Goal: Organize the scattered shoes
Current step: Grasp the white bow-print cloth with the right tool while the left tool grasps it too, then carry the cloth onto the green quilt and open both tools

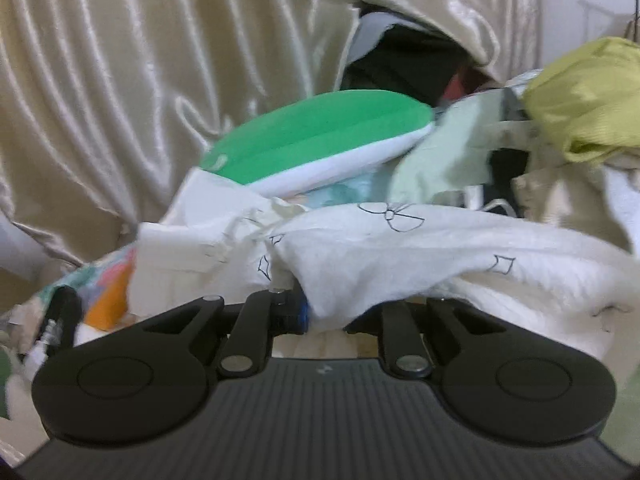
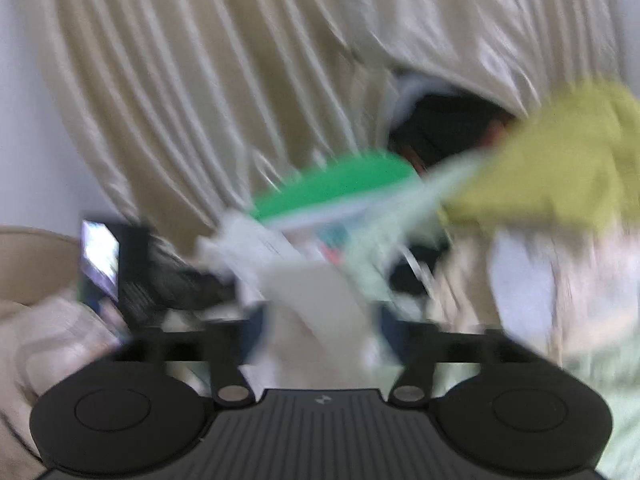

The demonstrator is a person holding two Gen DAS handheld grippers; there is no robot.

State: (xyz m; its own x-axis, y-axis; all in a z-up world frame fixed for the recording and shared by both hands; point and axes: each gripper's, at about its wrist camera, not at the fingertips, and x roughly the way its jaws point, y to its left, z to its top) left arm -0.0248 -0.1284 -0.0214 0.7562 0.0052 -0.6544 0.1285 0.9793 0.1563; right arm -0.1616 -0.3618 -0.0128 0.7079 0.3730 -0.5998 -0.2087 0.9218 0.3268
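Shoes do not show in either view (only a cluttered pile). White cloth with drawn bows drapes over the left gripper, hiding its fingertips, so I cannot tell its jaws' state. Behind the cloth lies a green cushion. Right gripper is blurred; grip unclear. Best lift the cloth slowly.

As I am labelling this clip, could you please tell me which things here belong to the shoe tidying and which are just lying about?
Job:
- green thing, perhaps a slipper; no plain shoe shows
- left tongs
- right tongs

Lying about:
- white cloth
- yellow cloth
- pale green cloth
- curtain
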